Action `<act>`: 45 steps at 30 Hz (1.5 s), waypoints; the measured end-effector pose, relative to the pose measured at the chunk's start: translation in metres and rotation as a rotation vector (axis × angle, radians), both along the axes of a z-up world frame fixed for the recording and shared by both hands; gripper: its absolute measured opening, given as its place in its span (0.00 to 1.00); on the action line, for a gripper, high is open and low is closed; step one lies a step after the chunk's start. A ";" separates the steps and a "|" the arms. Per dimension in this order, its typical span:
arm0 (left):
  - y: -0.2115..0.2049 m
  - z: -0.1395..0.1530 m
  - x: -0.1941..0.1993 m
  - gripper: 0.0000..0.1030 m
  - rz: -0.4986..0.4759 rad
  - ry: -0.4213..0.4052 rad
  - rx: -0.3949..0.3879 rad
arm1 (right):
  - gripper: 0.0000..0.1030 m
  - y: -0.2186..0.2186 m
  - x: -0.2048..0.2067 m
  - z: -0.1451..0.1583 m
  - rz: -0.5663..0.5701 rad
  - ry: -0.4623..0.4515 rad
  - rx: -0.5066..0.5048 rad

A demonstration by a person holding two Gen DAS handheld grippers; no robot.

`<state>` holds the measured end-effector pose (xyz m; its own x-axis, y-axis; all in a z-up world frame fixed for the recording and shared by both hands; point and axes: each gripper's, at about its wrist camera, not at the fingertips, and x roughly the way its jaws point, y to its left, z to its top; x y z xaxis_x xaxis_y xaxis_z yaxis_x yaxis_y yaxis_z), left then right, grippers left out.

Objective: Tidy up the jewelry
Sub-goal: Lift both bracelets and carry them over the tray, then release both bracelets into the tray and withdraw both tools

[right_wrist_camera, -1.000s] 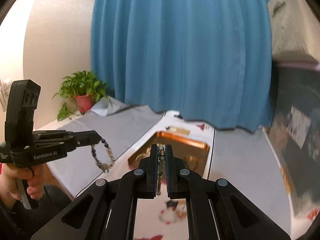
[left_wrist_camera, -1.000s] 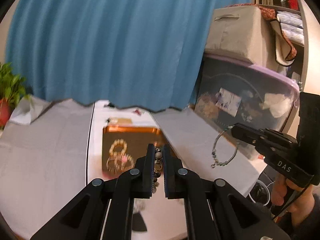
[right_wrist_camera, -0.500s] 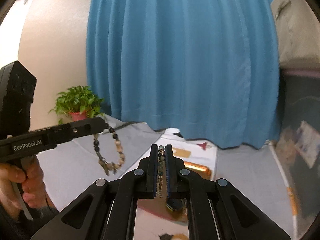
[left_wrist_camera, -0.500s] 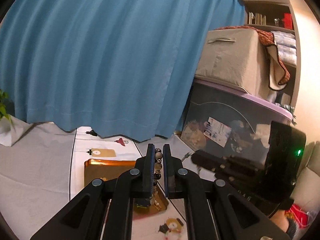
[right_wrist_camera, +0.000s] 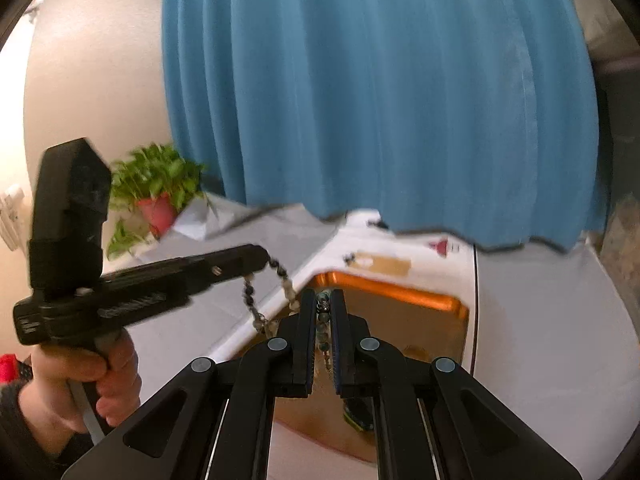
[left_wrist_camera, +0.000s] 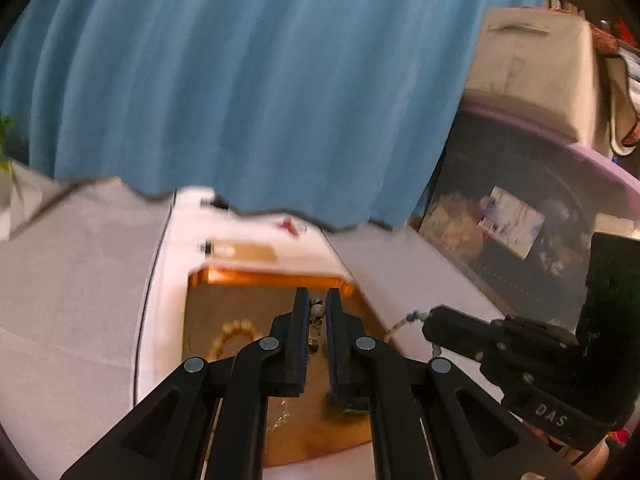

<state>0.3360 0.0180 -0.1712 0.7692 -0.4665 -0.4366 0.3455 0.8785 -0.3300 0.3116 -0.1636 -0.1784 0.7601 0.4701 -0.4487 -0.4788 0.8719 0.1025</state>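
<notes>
1. Left gripper [left_wrist_camera: 318,312]: the jaws are clamped on a beaded bracelet [right_wrist_camera: 280,276]. In the right wrist view the bracelet hangs as a loop of dark and pale beads from the fingertips, above the near left edge of the copper tray [left_wrist_camera: 272,278].
2. Right gripper [right_wrist_camera: 323,308]: the jaws are clamped on a thin bead strand [right_wrist_camera: 322,320], which runs down the narrow gap between them. In the left wrist view a short length of this strand sticks out of the tips, beside the tray's right rim.
3. Copper tray: it sits on a white mat [left_wrist_camera: 168,280] between two grey cloths. A ring of pale round beads [left_wrist_camera: 234,330] lies on its floor.
4. Background: a blue curtain [right_wrist_camera: 380,100] and a potted plant [right_wrist_camera: 156,188] on the left.
</notes>
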 end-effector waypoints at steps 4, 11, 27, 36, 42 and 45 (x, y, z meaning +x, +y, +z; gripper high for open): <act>0.012 -0.026 0.024 0.05 0.035 0.083 -0.035 | 0.07 0.007 0.020 -0.039 0.016 0.103 -0.002; 0.014 -0.067 0.043 0.05 0.159 0.260 0.153 | 0.07 0.026 0.048 -0.073 0.023 0.194 -0.064; 0.026 -0.087 0.050 0.19 0.230 0.359 0.198 | 0.14 0.033 0.052 -0.085 -0.040 0.211 -0.191; 0.003 -0.045 -0.026 0.81 0.241 0.208 0.316 | 0.72 0.020 0.009 -0.069 -0.065 0.194 -0.160; 0.008 -0.026 -0.094 0.84 0.228 0.190 0.234 | 0.85 0.006 -0.049 -0.050 -0.145 0.196 -0.136; 0.002 -0.020 -0.128 0.88 0.212 0.164 0.262 | 0.90 0.000 -0.095 -0.046 -0.223 0.224 -0.136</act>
<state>0.2085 0.0195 -0.1907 0.7470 -0.1604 -0.6452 0.1080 0.9868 -0.1203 0.2162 -0.1640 -0.2248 0.7128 0.2279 -0.6633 -0.2532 0.9656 0.0596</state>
